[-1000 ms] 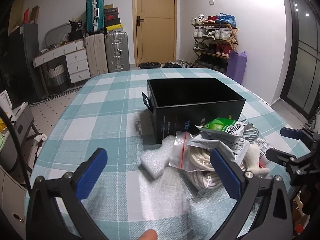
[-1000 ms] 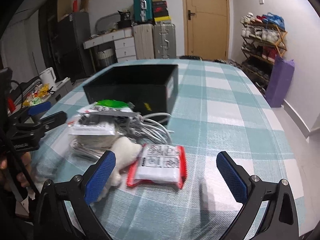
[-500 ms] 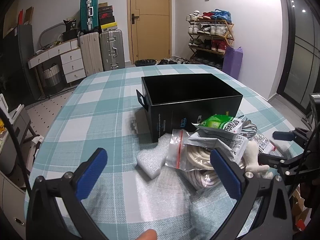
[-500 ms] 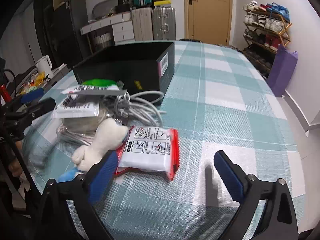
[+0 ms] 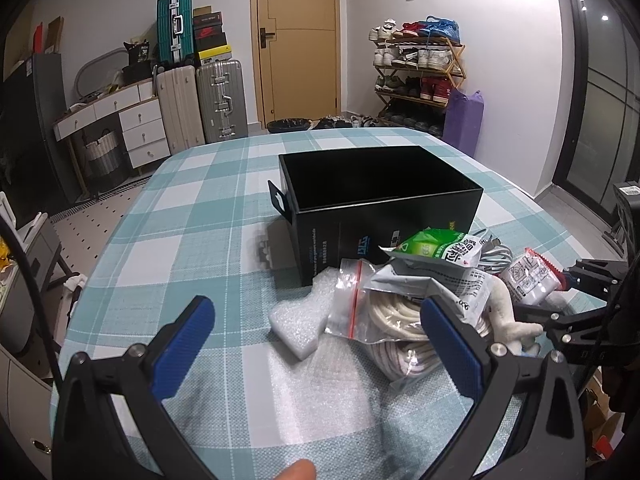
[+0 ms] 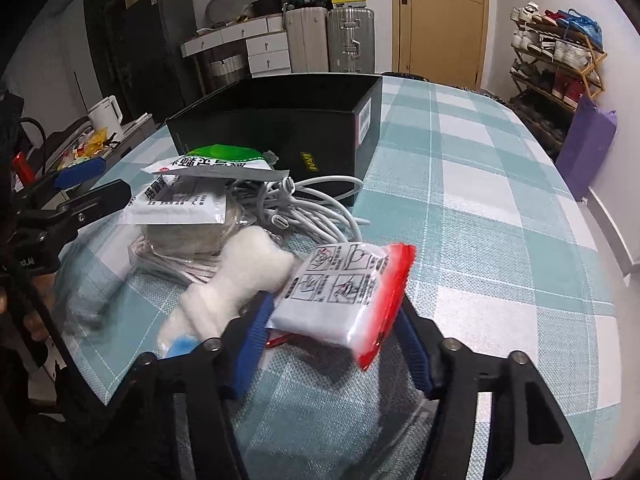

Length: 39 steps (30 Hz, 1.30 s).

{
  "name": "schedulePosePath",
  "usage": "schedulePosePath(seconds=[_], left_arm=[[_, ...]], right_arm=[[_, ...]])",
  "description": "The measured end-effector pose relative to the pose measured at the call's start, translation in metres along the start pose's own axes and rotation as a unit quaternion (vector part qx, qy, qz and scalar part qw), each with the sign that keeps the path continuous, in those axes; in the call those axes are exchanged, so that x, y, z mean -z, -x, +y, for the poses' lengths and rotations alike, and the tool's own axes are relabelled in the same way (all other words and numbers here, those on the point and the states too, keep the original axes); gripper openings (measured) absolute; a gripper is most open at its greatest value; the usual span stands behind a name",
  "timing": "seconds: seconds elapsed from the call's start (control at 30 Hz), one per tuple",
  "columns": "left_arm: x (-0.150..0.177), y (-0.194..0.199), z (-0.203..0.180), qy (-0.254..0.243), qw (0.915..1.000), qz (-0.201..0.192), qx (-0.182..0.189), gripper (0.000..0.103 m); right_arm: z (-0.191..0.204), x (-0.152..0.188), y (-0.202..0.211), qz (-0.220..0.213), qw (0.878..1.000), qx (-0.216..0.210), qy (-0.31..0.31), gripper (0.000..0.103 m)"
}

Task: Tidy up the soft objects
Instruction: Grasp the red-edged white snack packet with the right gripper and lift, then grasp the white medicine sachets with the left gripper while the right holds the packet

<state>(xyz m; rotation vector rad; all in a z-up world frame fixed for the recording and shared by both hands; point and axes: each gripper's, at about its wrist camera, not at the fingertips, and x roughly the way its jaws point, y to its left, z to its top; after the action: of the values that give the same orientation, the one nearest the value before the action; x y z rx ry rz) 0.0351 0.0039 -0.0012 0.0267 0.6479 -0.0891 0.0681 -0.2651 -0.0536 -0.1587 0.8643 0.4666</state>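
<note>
A heap of soft things lies in front of an open black box: a green packet, a bagged coil of rope, a white cable, a white plush toy and a foam block. My right gripper is closing on a red-and-white packet. Its blue pads touch the packet's two sides, and the packet tilts up off the cloth. My left gripper hangs open over a bubble-wrap sheet, holding nothing.
A teal-and-white checked cloth covers the table, whose right edge drops to the floor. Suitcases, a white drawer unit, a shoe rack and a purple bag stand beyond it.
The right gripper's jaws have narrowed from wide open onto the red-and-white packet, which has tipped up from lying flat. The left gripper has stayed where it was, open.
</note>
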Motion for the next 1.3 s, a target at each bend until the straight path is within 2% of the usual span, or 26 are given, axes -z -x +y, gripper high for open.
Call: schedulePosePath(seconds=[0.13, 0.33, 0.7, 0.97, 1.17, 1.3], left_arm=[[0.000, 0.000, -0.001, 0.002, 1.0000, -0.001, 0.004, 0.103], [0.000, 0.004, -0.001, 0.005, 1.0000, -0.003, 0.008, 0.103], [-0.008, 0.008, -0.011, 0.001, 0.9996, -0.002, 0.028, 0.103], [-0.020, 0.002, -0.030, -0.019, 0.9974, 0.005, 0.069, 0.103], [-0.031, -0.016, -0.044, -0.022, 0.9943, 0.026, 0.101, 0.103], [-0.037, -0.029, -0.053, -0.029, 0.9927, 0.039, 0.110, 0.098]], right_arm=[[-0.003, 0.004, 0.004, -0.005, 1.000, -0.004, -0.004, 0.036], [-0.004, 0.007, 0.015, -0.027, 1.000, 0.002, -0.001, 0.024], [-0.005, 0.012, 0.035, -0.064, 0.998, 0.005, 0.000, 0.021], [-0.004, 0.014, 0.053, -0.093, 0.996, 0.005, 0.005, 0.021], [-0.001, 0.014, 0.061, -0.108, 0.994, -0.006, 0.010, 0.021], [-0.001, 0.012, 0.060, -0.112, 0.994, -0.014, 0.010, 0.021]])
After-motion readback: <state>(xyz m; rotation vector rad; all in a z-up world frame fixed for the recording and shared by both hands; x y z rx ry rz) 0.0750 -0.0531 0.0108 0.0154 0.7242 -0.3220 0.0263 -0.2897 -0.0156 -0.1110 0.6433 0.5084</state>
